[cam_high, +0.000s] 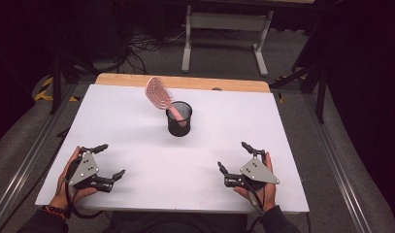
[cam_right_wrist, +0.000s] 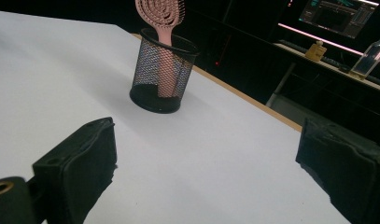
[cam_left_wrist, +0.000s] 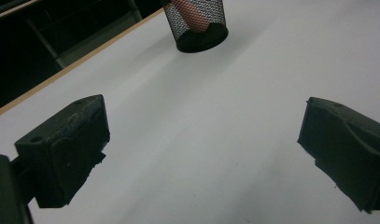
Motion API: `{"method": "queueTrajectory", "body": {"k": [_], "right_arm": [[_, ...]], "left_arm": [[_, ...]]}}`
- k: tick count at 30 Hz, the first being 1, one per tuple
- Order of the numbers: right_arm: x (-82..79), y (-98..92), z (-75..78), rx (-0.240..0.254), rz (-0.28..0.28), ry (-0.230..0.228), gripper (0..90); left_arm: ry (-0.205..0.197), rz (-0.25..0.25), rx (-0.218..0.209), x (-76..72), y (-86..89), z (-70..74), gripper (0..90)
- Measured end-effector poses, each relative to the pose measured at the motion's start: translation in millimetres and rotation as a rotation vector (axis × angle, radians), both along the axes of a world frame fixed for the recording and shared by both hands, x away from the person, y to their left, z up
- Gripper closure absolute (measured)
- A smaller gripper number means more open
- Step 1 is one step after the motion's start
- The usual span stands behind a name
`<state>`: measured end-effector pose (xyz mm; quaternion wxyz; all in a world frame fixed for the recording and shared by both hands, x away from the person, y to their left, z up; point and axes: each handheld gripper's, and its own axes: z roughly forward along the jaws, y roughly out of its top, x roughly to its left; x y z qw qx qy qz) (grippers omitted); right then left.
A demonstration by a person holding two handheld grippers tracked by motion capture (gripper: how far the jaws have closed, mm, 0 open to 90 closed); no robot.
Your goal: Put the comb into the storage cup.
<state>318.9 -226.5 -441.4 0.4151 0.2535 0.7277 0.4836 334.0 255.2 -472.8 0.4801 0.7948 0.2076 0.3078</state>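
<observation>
The pink hairbrush [cam_high: 160, 93] stands handle-down in the black mesh cup [cam_high: 179, 119] near the far middle of the white tabletop [cam_high: 137, 145], leaning left on the rim, while the left tool [cam_high: 104, 161] and right tool [cam_high: 234, 158] rest wide open and empty at the near edge, well apart from it.

Each hand holds a black two-jaw tool: the left gripper [cam_high: 106, 161] and right gripper [cam_high: 233, 156] both carry a grey three-cornered plate with small screws. Dark sleeves; a beaded band circles the left wrist.
</observation>
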Motion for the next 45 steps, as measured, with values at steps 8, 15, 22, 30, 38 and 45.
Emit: {"method": "queueTrajectory", "body": {"k": [8,15,22,30,38,45], "right_arm": [[-0.4,-3.1,-1.5,-0.001,-0.003,0.006,5.3],[-2.8,0.0,-1.7,-0.005,0.001,0.012,5.3],[-2.3,4.3,-2.5,-0.019,0.005,0.017,5.3],[-2.4,2.3,-1.9,-0.015,0.004,0.016,5.2],[-4.2,5.6,-1.4,-0.022,0.012,0.013,5.2],[-4.0,4.7,-1.2,-0.023,0.006,0.008,5.1]], "left_arm": [[0.014,-0.014,-0.009,3.4,-2.8,0.0,2.6],[0.010,-0.035,-0.018,2.6,-5.7,0.4,2.7],[0.009,-0.044,-0.017,2.0,-5.5,1.4,2.7],[0.015,-0.052,-0.013,2.5,-8.5,0.7,2.7],[0.019,-0.060,-0.001,2.0,-11.8,-0.1,2.7],[0.022,-0.066,0.005,3.5,-13.4,-1.0,2.6]]}}
